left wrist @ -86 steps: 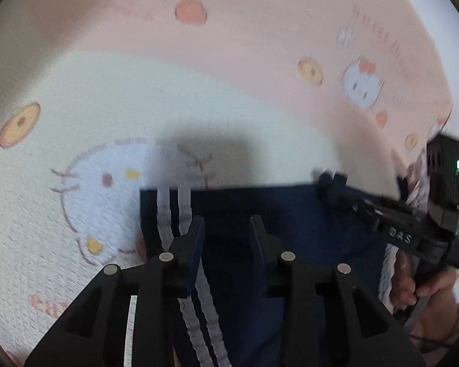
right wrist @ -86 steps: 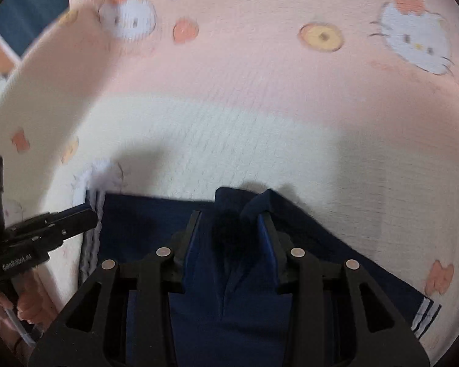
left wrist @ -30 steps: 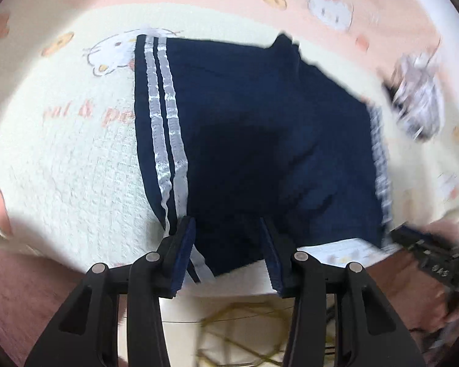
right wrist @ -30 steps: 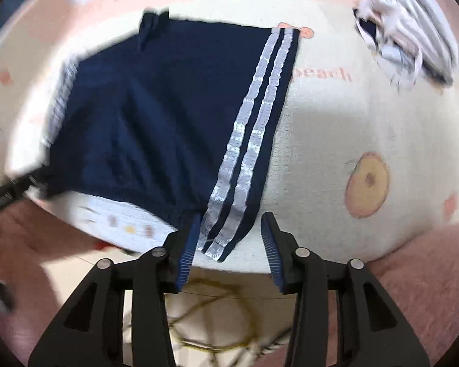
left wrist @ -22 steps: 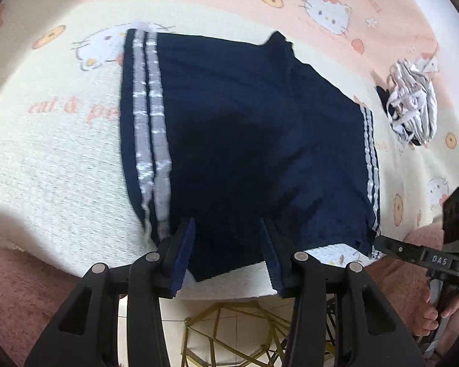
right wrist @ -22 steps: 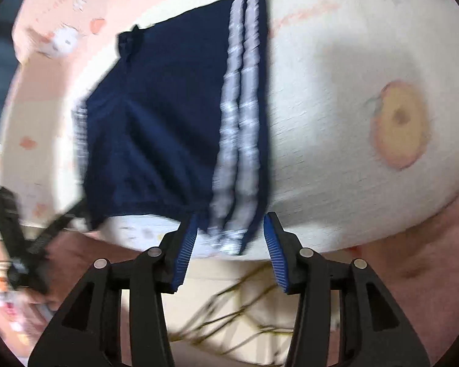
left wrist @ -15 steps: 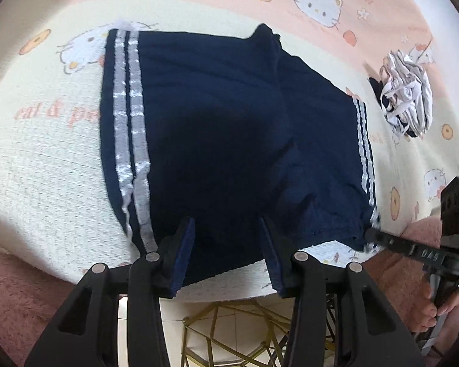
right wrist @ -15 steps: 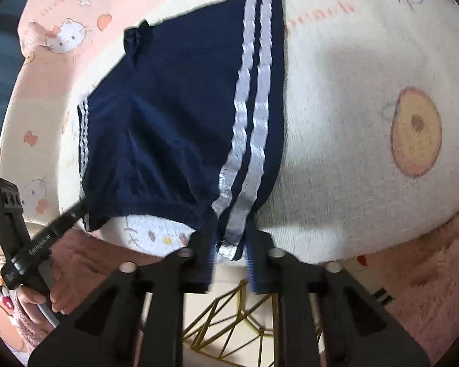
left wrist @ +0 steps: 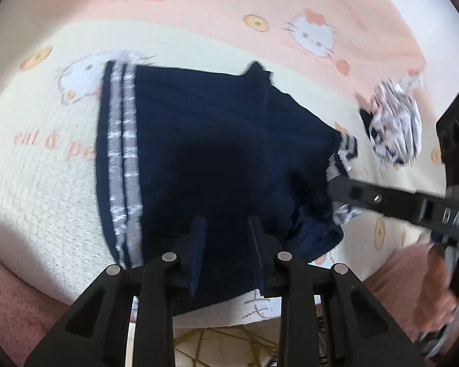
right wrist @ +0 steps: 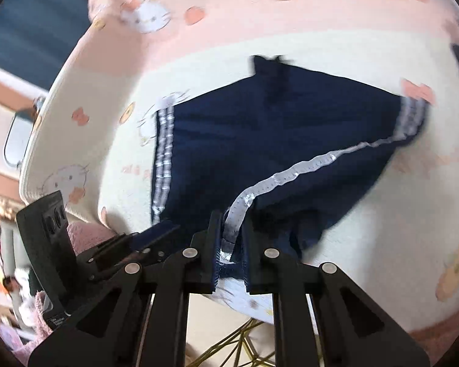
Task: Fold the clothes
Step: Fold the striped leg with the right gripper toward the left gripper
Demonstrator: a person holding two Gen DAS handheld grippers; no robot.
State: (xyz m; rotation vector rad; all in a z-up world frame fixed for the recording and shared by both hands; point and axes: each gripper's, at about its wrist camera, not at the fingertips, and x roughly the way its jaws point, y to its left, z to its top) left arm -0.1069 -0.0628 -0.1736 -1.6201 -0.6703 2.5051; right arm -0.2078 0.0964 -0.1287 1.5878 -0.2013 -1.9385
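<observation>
Navy shorts (left wrist: 199, 153) with white side stripes lie on a cream and pink cat-print blanket (left wrist: 39, 183). My left gripper (left wrist: 226, 232) is over the shorts' near hem, its jaws apart with dark cloth between them. My right gripper (right wrist: 231, 232) is shut on the near right hem by the white stripe (right wrist: 290, 174) and holds that corner lifted and pulled inward. In the left wrist view the right gripper (left wrist: 336, 183) reaches in from the right at the bunched right edge. The shorts also show in the right wrist view (right wrist: 275, 128).
A crumpled white and dark garment (left wrist: 394, 131) lies on the blanket at the right. The blanket's near edge (left wrist: 229, 315) drops off to a gold wire frame (right wrist: 229, 345) and floor below. Pink fluffy fabric (left wrist: 21, 299) lies at the lower left.
My right gripper has closed on the right hem and pulled it left, bunching that side. My left gripper has moved forward over the near hem. Both views have tilted closer to the blanket.
</observation>
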